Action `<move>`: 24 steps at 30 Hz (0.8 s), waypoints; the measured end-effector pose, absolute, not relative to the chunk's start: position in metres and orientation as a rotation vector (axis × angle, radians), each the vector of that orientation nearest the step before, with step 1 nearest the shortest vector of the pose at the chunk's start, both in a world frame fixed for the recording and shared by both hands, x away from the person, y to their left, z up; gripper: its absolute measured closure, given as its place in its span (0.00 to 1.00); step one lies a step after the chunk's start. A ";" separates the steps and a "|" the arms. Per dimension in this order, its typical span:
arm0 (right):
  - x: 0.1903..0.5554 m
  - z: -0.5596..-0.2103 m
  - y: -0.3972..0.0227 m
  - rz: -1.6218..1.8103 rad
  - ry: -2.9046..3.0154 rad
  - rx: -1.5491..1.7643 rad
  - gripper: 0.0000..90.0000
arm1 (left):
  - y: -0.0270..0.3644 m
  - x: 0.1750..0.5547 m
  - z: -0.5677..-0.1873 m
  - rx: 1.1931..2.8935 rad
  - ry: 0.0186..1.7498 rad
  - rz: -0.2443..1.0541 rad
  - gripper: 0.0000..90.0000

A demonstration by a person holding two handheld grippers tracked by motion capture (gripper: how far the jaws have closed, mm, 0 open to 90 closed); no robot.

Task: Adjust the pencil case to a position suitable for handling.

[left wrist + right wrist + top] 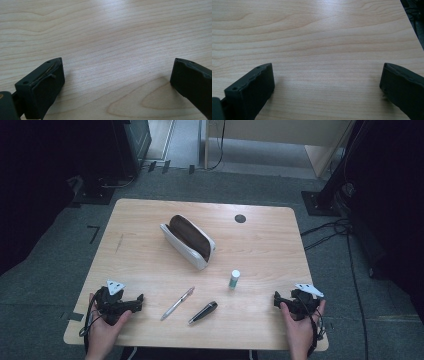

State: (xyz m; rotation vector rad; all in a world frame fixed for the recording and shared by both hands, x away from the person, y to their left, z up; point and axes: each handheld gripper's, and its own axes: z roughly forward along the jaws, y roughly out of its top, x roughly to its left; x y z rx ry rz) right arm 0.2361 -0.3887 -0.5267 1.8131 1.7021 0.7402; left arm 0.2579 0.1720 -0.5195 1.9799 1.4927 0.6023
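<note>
1. My left gripper (139, 299) rests at the near left of the table (140, 215), jaws spread wide over bare wood.
2. My right gripper (276, 298) sits at the near right, jaws equally wide, holding nothing.
3. Between them lie a pen (177, 303), a dark marker (203, 312) and a small upright bottle (234, 279).
4. An unzipped white pouch (188, 241) lies farther off, mid-table.

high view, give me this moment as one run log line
left gripper open, idle | right gripper open, idle | pouch open | pens, bottle untouched

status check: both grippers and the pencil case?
Left gripper open, empty. Right gripper open, empty. Pencil case open mid-table, untouched. Pen, marker, small bottle loose nearby.
</note>
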 end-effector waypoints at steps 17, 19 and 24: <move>0.224 -0.482 -0.363 0.927 1.679 1.633 0.31 | 0.172 0.258 -0.519 1.980 1.493 0.603 0.00; 0.225 -0.469 -0.354 0.958 1.695 1.596 0.32 | 0.172 0.258 -0.519 1.980 1.493 0.603 0.00; 0.232 -0.441 -0.332 1.061 1.753 1.486 0.38 | 0.172 0.258 -0.519 1.981 1.492 0.602 0.00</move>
